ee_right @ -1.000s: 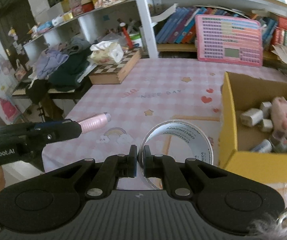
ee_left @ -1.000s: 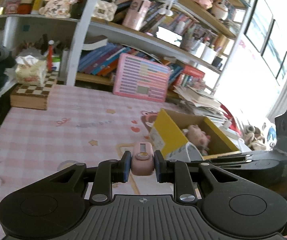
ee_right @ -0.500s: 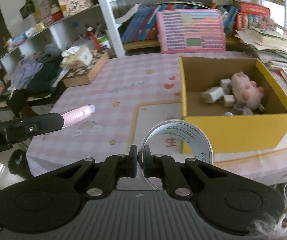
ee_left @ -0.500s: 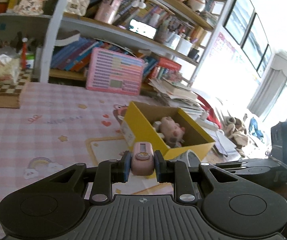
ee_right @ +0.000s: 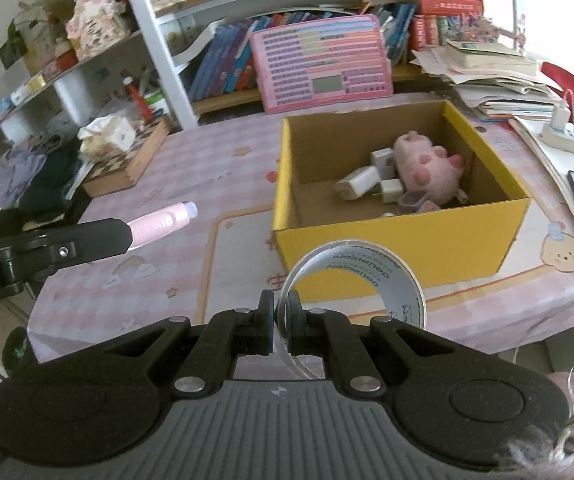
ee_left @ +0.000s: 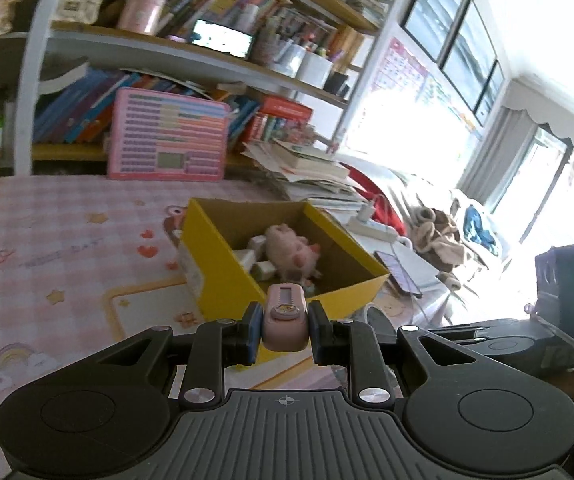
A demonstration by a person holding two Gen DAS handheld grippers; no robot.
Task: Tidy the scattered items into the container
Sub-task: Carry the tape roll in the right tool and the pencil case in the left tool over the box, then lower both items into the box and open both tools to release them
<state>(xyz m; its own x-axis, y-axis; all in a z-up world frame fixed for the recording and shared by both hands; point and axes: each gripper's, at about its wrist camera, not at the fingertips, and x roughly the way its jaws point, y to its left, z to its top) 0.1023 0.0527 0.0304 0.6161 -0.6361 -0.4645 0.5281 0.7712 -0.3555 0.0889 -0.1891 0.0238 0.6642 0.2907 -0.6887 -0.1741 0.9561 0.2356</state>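
**Both hands close in on the box, each with an item gripped**

Left wrist view: the left gripper (ee_left: 285,330) is clamped on a small pink gadget (ee_left: 285,322), its pads pressing both sides just below frame centre. A second ago the yellow box (ee_left: 223,276) sat at the right of the frame, partly cut off behind the gripper. Now it lies in the middle, directly beyond the gadget, with its open inside and the pink plush (ee_left: 291,250) in plain view. The right gripper shows as a dark shape at the lower right edge.

Right wrist view: the right gripper (ee_right: 281,326) is pinched nearly shut on the wall of a tape roll (ee_right: 353,282), which stands on edge to the right of the fingers. The box (ee_right: 403,250) was at the far right edge a second ago; it now fills the centre right, just above the roll. The plush (ee_right: 427,170) and some white plugs (ee_right: 367,180) lie inside. The left gripper (ee_right: 127,234) reaches in from the left edge, the gadget (ee_right: 163,220) sticking out toward the box.

Judgement: both grips have held unchanged while the hands swung toward the box. Neither item looks to be over the opening yet, so carrying on and releasing remain.
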